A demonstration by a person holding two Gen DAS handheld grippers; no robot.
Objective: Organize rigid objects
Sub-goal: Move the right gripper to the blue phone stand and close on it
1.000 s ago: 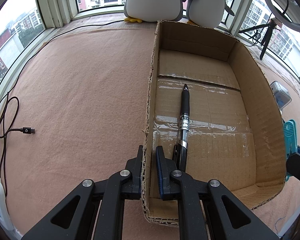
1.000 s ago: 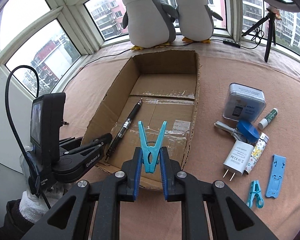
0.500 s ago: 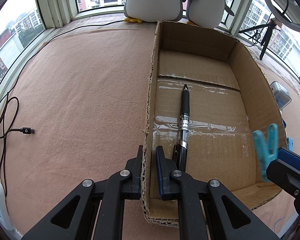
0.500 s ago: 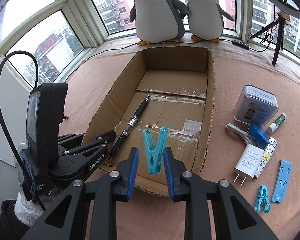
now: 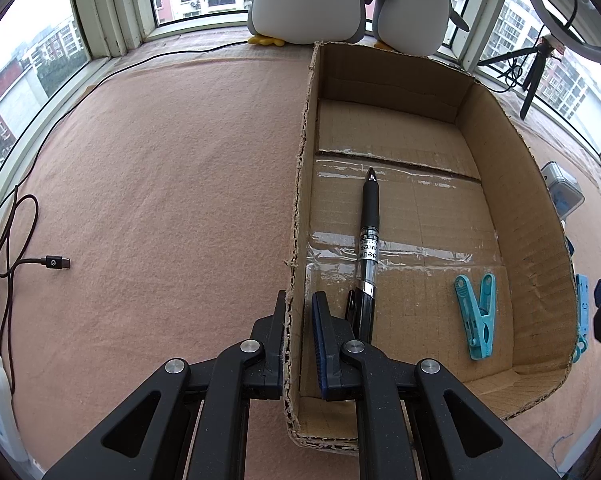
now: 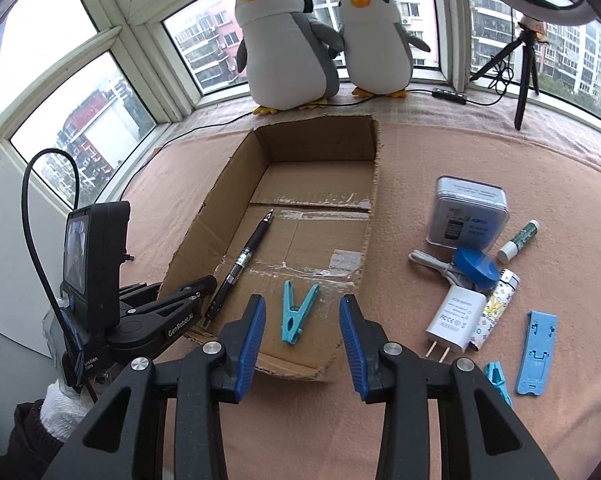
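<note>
A shallow cardboard box (image 6: 320,144) lies on the pink cloth. My left gripper (image 5: 298,304) is shut on the box's left wall (image 5: 300,160) near the front corner, one finger on each side of it. A black pen (image 5: 369,232) lies along the box floor, and a teal clothespin (image 5: 474,316) lies flat there to its right. My right gripper (image 6: 301,304) hangs above the box's near end with its jaws opening. The clothespin (image 6: 296,312) lies below the gap, free of both pads. The left gripper (image 6: 198,284) appears at the box's left wall.
Right of the box lie a silver tin (image 6: 468,216), a white charger (image 6: 456,314), a blue cap (image 6: 476,266), a small stick (image 6: 518,240), a blue stand (image 6: 538,352) and another teal clothespin (image 6: 496,380). Two plush penguins (image 6: 288,40) and a tripod (image 6: 524,80) stand behind. A USB cable (image 5: 52,263) lies left.
The right gripper carried the teal clothespin over the box, opened, and the clothespin dropped onto the box floor. The left gripper kept its grip on the wall.
</note>
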